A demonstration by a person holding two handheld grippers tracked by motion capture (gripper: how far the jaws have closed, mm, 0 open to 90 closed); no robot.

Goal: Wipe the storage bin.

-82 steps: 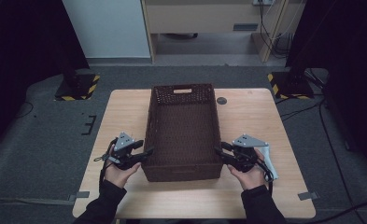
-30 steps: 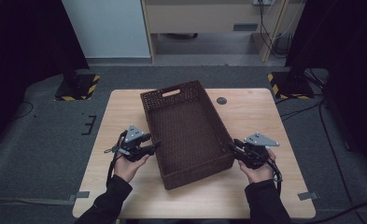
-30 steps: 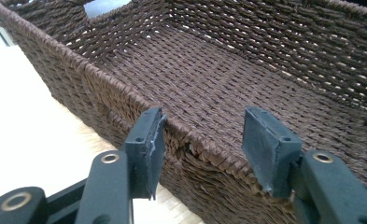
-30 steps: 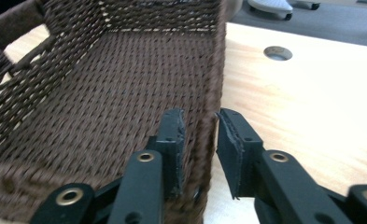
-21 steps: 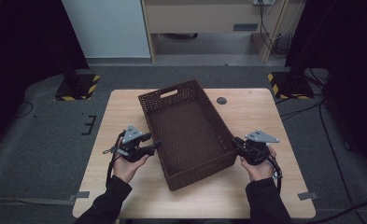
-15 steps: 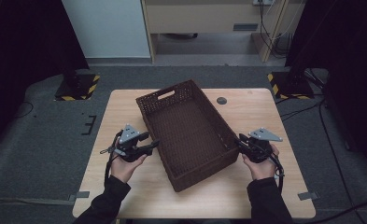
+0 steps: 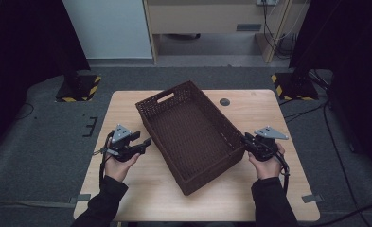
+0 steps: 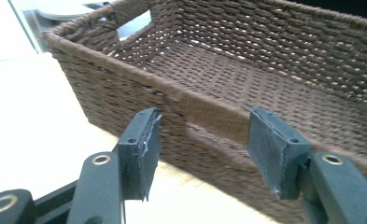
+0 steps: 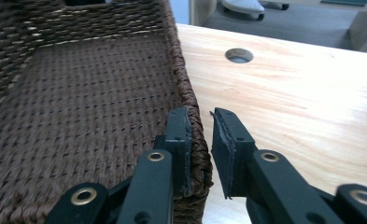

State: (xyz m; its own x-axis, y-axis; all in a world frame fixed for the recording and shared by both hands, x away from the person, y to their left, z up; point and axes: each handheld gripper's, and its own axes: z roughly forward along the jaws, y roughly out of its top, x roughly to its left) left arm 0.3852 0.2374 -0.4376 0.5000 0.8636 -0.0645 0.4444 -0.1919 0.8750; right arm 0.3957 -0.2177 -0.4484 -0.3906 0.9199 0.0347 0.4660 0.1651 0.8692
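Basket (image 7: pixel 190 135) has swung from square to skewed on the worktop (image 7: pixel 287 118), near end toward the right. Right gripper (image 9: pixel 200 149) straddles its wall, fingers closing, small gap at the outer pad. Left gripper (image 8: pixel 200 149) let go, fingers opening wide just beside the near wall, likely to regrip.

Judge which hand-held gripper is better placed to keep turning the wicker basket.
Right. The right hand-held gripper straddles the rim of the basket, one jaw inside and one outside. The left hand-held gripper has just opened, its jaws wide and short of the basket's wall.
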